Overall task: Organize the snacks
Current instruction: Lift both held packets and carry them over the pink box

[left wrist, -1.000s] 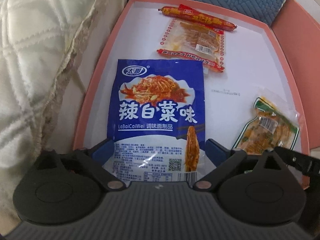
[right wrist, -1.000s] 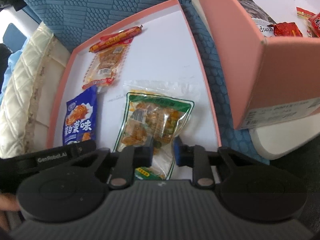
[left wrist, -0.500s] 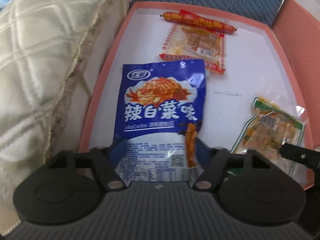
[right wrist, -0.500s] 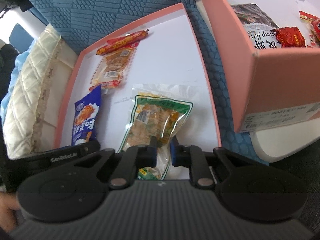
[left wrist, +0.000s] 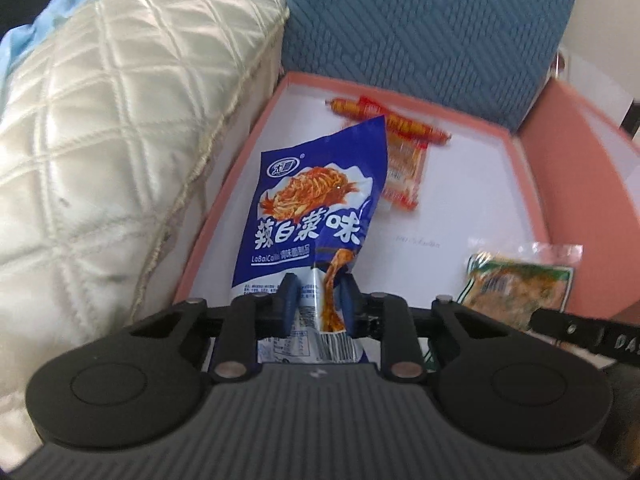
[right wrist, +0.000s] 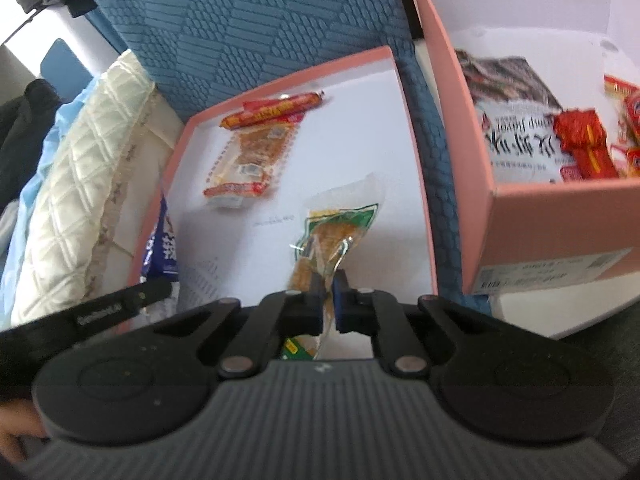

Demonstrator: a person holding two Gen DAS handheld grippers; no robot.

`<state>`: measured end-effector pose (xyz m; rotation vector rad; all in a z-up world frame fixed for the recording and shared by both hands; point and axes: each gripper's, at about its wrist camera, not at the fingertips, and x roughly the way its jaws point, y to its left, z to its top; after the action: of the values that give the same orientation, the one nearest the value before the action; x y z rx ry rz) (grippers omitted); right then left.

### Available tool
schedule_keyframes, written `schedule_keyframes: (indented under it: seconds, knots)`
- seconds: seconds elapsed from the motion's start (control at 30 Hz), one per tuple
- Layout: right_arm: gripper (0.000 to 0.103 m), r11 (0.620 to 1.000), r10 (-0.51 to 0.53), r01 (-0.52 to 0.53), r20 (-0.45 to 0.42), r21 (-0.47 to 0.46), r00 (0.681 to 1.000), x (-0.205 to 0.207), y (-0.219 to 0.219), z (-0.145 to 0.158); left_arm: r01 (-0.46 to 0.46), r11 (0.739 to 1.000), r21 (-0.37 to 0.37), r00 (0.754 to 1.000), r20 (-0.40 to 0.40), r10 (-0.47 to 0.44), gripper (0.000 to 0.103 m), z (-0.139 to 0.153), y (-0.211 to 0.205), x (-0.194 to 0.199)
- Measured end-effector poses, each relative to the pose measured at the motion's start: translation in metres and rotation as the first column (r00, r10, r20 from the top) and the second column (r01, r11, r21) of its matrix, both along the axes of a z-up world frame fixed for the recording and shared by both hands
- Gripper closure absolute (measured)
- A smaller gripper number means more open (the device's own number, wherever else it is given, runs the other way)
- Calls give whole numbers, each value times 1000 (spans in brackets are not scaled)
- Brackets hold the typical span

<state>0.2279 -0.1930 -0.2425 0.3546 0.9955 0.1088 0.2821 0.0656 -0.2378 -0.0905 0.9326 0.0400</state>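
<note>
My left gripper (left wrist: 318, 294) is shut on the bottom edge of a blue noodle-snack packet (left wrist: 316, 204), which stands tilted up off the pink-rimmed white tray (left wrist: 228, 184). My right gripper (right wrist: 327, 290) is shut on a green-edged clear packet of yellow-brown snack (right wrist: 334, 224), lifted above the same tray (right wrist: 416, 148). That packet also shows in the left wrist view (left wrist: 520, 284). Red sausage sticks (right wrist: 276, 110) and an orange-edged clear packet (right wrist: 252, 156) lie at the tray's far end.
A deeper pink box (right wrist: 520, 208) stands to the right, holding a white-and-black bag (right wrist: 516, 128) and red wrapped snacks (right wrist: 584, 136). A cream quilted cushion (left wrist: 100, 152) lies left of the tray. Blue patterned upholstery (right wrist: 260, 24) is behind.
Both grippers closed on their packets and lifted them. The blue packet rose from flat to tilted up. The green packet came up off the tray and folded narrow.
</note>
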Motion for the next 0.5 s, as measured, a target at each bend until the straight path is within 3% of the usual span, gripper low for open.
schedule_keyframes:
  seconds: [0.23,0.5]
  knots:
    - [96,999,29,-28,38,-40,999,-10,7,11,-26,997,-70,998,60,30,78,19,-6,-22]
    - [98,997,46,-43,51,-68,998,-16,8,24,-50,984,-171,995,75,63,78,35,-14,-44]
